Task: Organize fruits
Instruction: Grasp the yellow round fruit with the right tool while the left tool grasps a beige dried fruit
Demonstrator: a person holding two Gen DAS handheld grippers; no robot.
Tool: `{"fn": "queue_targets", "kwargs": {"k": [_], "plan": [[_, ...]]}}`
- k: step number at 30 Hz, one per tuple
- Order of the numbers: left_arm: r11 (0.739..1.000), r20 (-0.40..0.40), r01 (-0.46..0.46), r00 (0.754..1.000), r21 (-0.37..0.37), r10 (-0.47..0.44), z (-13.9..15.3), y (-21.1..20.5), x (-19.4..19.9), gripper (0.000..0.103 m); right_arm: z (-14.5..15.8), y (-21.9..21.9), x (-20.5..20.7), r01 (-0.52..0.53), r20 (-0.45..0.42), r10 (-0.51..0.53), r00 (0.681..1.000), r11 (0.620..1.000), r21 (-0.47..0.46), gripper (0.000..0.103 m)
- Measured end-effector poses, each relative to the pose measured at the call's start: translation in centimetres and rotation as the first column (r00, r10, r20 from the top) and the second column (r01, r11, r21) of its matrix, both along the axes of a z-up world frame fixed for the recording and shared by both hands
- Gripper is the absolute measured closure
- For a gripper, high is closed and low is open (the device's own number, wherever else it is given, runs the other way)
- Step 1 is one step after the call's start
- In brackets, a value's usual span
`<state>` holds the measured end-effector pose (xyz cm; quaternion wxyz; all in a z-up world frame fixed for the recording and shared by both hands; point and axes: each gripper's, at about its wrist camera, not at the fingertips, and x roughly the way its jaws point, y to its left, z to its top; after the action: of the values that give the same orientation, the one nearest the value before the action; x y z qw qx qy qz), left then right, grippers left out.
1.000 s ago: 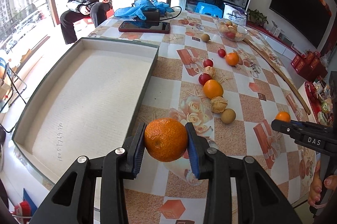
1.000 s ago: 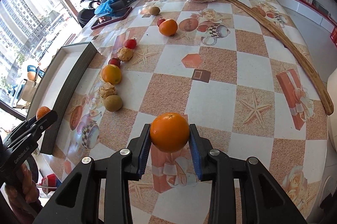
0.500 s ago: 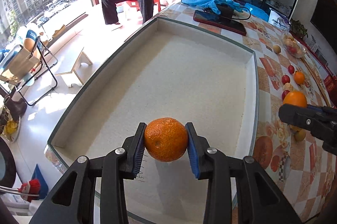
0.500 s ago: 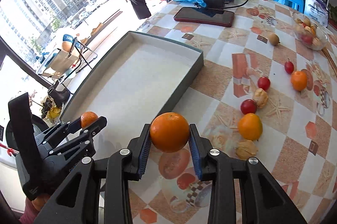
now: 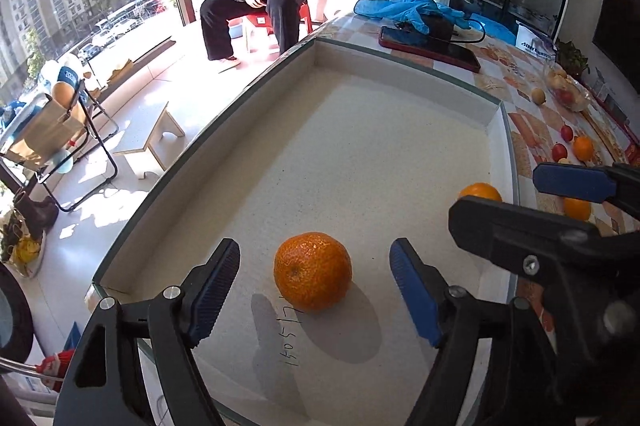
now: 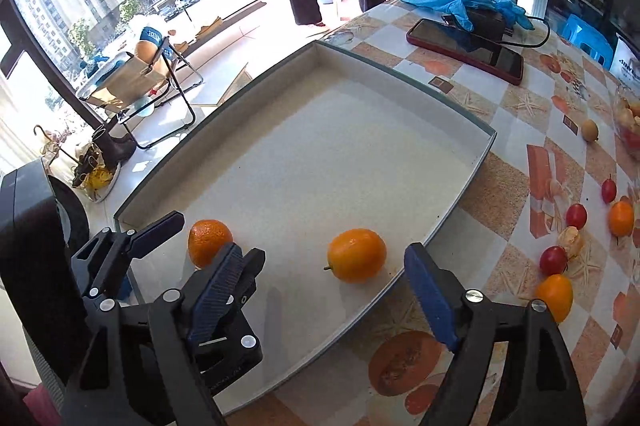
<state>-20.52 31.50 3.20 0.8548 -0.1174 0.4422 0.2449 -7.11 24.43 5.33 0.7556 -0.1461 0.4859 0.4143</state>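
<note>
The left gripper (image 5: pixel 315 290) is opening, its blue pads clear of the rough-skinned orange mandarin (image 5: pixel 312 270) lying between them on the floor of the shallow white cardboard tray (image 5: pixel 372 145). The right gripper (image 6: pixel 325 282) is opening too (pads apart); the smooth orange fruit (image 6: pixel 356 255) sits just ahead, inside the tray's near wall.

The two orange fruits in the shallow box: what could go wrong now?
1. The smooth orange fruit lies close to the shallow white box's low wall; it could roll against it.
2. Both jaws are opening with a fruit loose between them; the left gripper could nudge the rough-skinned mandarin while withdrawing.
</note>
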Motion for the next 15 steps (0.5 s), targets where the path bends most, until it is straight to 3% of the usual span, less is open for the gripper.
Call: {"fn": "queue_targets", "kwargs": {"k": [4, 7, 8, 12, 15], "plan": [[0.999, 0.026, -0.016, 1.0, 0.031, 0.015, 1.1, -0.2, -0.2, 0.023, 2.3, -2.1, -0.1, 0.033, 0.099, -0.035, 0.994, 0.999, 0.029, 0.014], [0.999, 0.049, -0.011, 0.999, 0.04, 0.009, 2.2, -0.8, -0.3, 0.023, 3.0, -4.9, 0.5, 0.092, 0.16, -0.097, 0.982, 0.995, 0.039, 0.0], [0.999, 0.06, -0.003, 0.998, 0.038, 0.001, 2.6, -1.2, -0.3, 0.023, 3.0, -6.2, 0.7, 0.12, 0.173, -0.125, 0.977, 0.992, 0.038, 0.0], [0.998, 0.107, 0.057, 0.992, 0.032, -0.06, 4.4, -3.6, -0.1, 0.022, 1.6, -11.9, 1.4, 0.232, 0.219, -0.226, 0.949, 0.973, 0.0, 0.0], [0.993, 0.12, 0.12, 0.985, 0.016, -0.121, 5.0, -5.9, 0.7, 0.022, -1.1, -15.8, 2.2, 0.296, 0.175, -0.282, 0.943, 0.953, -0.059, 0.0]]}}
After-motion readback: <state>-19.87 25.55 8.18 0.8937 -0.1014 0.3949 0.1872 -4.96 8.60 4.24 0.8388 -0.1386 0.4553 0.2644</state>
